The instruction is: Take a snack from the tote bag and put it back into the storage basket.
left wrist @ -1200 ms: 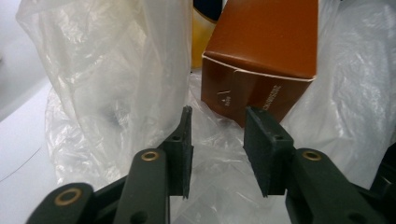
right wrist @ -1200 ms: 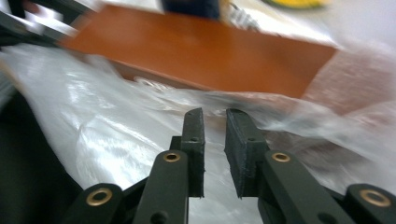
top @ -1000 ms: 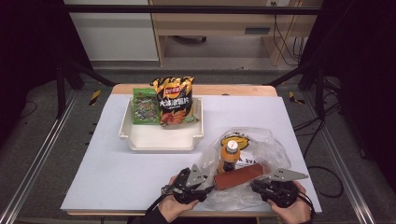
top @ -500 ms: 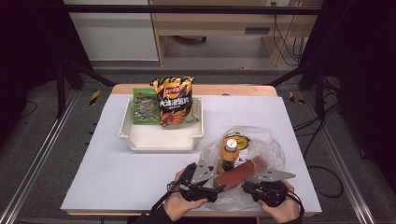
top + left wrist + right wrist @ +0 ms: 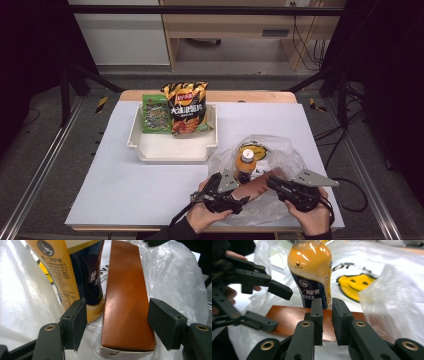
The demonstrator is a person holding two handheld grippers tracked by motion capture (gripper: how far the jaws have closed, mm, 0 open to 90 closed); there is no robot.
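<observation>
High view: the brown box (image 5: 252, 186) lies on the plastic bag (image 5: 280, 155), just in front of the bottle (image 5: 245, 167).

Left gripper view: the left gripper (image 5: 116, 321) has just been opening; its jaws straddle the box, apart from it. Centre them before closing.

Right gripper view: the right gripper (image 5: 326, 322) pinches the box's far edge; hold it level.

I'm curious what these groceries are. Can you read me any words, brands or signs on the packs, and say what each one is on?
Bottle: Chinese characters on its dark band, too blurred to quote.
Bottle's yellow back label: fine print, too small to read.
Plastic bag: a yellow smiley face; dark letters above it, cut off and unreadable.
Chip bag: a red logo and white Chinese characters, too small to read.
Green packet: nothing legible.
Brown box: no print visible.
</observation>
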